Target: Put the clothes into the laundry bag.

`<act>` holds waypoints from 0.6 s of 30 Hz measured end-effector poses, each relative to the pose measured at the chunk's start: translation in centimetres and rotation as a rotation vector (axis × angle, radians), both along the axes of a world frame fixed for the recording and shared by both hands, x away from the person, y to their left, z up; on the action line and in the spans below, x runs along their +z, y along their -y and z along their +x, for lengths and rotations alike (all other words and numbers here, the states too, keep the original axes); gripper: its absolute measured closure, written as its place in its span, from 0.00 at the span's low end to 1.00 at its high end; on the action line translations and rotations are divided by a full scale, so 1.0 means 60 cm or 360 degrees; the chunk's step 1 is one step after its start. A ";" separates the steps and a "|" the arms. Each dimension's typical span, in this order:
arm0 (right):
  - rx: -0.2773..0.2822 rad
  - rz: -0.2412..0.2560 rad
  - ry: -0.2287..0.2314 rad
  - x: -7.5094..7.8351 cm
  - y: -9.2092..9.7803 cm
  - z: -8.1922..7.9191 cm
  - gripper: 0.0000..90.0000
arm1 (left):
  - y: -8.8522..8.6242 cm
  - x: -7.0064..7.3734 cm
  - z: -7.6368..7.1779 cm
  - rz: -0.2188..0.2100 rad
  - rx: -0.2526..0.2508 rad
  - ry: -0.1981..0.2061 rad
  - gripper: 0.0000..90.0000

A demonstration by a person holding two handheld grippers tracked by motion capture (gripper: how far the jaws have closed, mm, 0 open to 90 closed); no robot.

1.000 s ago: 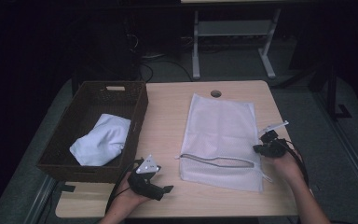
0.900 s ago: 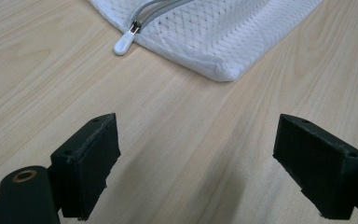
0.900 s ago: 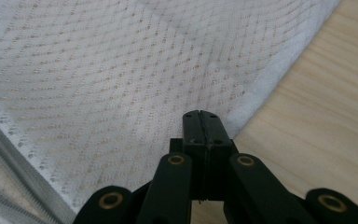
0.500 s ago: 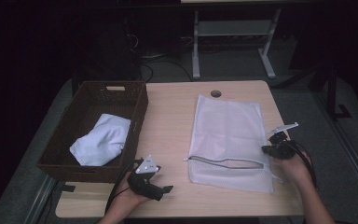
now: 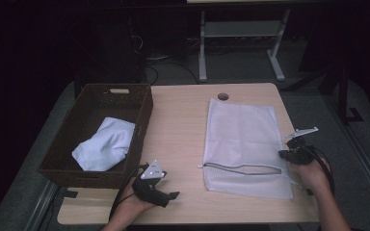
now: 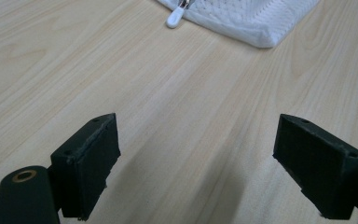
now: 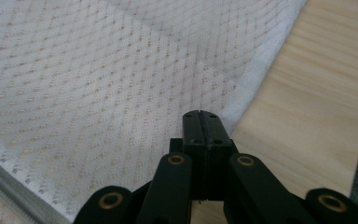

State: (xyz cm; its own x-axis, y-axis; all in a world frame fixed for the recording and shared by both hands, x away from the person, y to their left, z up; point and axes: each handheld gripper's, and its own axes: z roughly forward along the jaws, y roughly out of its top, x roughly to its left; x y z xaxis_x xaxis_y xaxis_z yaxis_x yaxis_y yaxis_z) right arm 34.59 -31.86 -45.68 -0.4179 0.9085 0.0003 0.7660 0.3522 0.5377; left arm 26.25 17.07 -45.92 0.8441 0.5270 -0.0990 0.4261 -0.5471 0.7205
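Observation:
A white mesh zip bag [image 5: 243,130] lies flat on the right half of the wooden table [image 5: 180,120], its grey zipper [image 5: 243,168] across the near end. My right gripper [image 5: 286,154] is at the bag's right edge, and in the right gripper view its jaws [image 7: 203,122] are shut on a pinch of the mesh [image 7: 98,70]. My left gripper [image 5: 169,196] rests near the table's front edge, left of the bag. It stands open [image 6: 209,154] over bare wood, with the bag's corner [image 6: 247,21] and white zipper pull [image 6: 174,17] farther ahead.
A dark woven basket [image 5: 144,115] stands at the table's left with a crumpled white cloth [image 5: 105,144] inside. A round cable hole [image 5: 223,96] sits near the far edge. A metal stand [image 5: 241,43] and cables lie on the floor beyond.
The mesh bag has slid to the right along with my right gripper, which holds its edge. My left gripper has stayed where it was.

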 end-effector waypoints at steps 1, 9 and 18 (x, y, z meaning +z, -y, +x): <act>-0.0005 -0.0005 0.0004 0.000 0.003 0.000 1.00 | 0.000 0.000 0.000 0.0001 -0.0001 0.0001 0.15; -0.0078 -0.0029 0.0001 0.001 0.027 -0.005 1.00 | 0.000 0.001 0.000 -0.0005 0.0000 0.0002 0.15; -0.0159 -0.0055 0.0007 0.000 0.057 -0.011 1.00 | 0.000 0.001 -0.001 0.0000 -0.0009 0.0006 0.15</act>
State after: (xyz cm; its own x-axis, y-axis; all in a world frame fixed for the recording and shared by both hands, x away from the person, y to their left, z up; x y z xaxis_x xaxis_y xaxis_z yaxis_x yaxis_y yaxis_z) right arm 33.93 -35.26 -45.65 -0.3253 0.9450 -0.0332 0.7959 0.2926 0.5301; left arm 26.22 17.09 -45.85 0.8473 0.5224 -0.0957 0.4204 -0.5495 0.7221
